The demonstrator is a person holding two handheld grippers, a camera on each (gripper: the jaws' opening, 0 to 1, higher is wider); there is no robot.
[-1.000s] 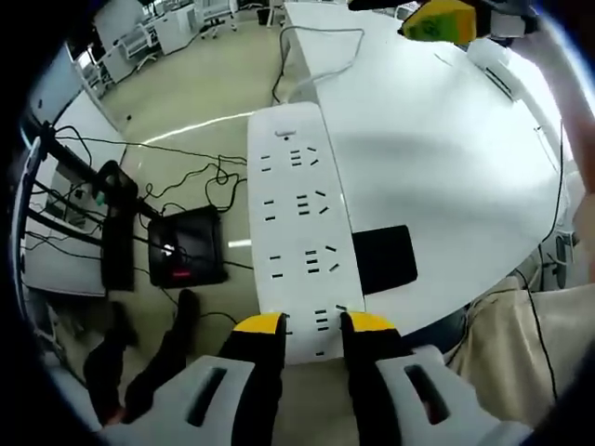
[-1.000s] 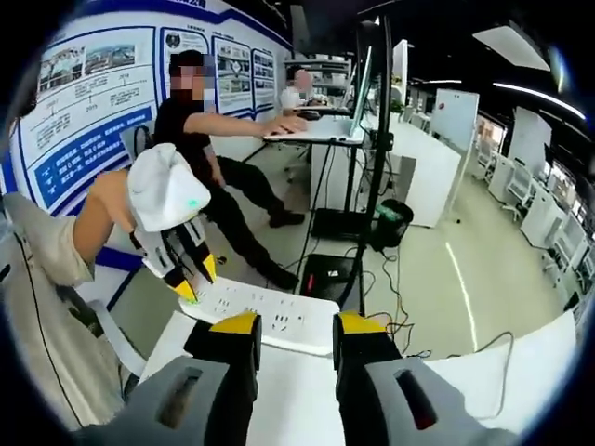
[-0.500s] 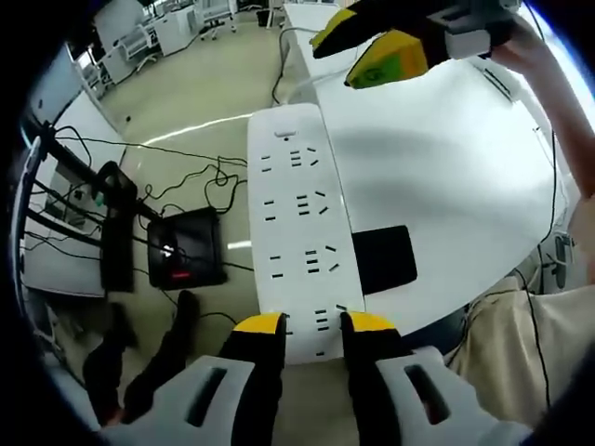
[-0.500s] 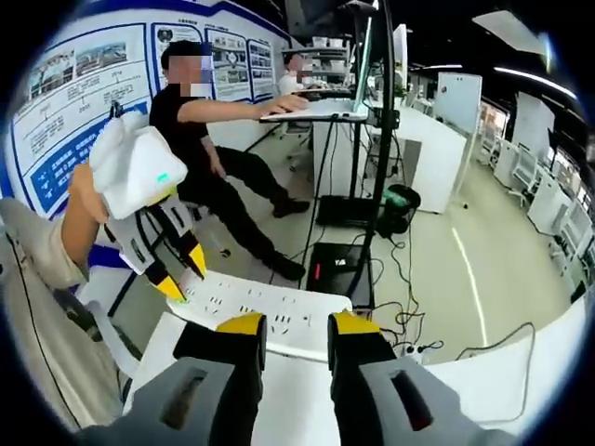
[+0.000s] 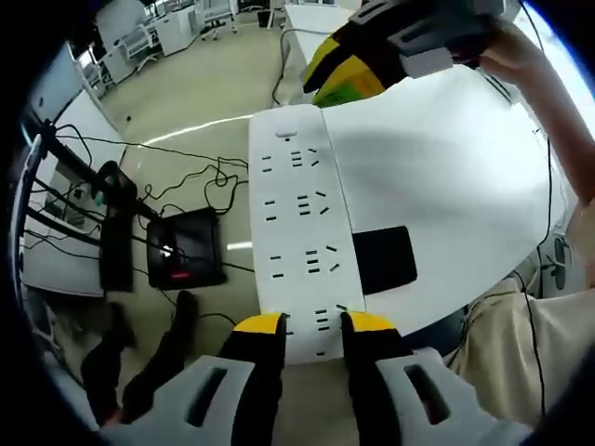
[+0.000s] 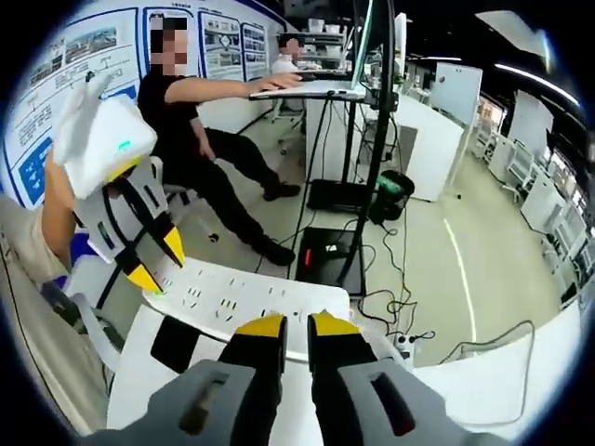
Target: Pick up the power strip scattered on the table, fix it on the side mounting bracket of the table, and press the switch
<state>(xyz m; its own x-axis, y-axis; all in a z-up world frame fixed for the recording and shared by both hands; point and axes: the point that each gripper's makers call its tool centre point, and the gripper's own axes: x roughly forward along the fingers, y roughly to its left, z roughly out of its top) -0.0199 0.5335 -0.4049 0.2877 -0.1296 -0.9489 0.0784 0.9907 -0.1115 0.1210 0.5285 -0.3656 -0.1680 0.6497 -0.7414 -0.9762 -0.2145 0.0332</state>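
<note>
The white power strip [image 5: 302,232] lies along the edge of the white table [image 5: 446,177]. Its small switch [image 5: 286,137] is at the far end. My left gripper [image 5: 316,325] is shut on the strip's near end, one yellow-tipped jaw on each long side. My right gripper [image 5: 339,79] comes in from the upper right and hovers just over the far end by the switch. In the right gripper view, the right gripper [image 6: 296,327] has its jaws nearly together with nothing between them, above the strip [image 6: 242,293]. The left gripper [image 6: 144,265] holds the strip's other end.
A black rectangular patch [image 5: 383,258] lies on the table beside the strip. Below the table edge are floor cables and a black box with a red light [image 5: 186,249]. A seated person in black [image 6: 181,121] and a black stand pole [image 6: 372,139] are beyond the table.
My right gripper has come down toward the strip's far end and its jaws have drawn together. The left gripper and the strip have stayed put.
</note>
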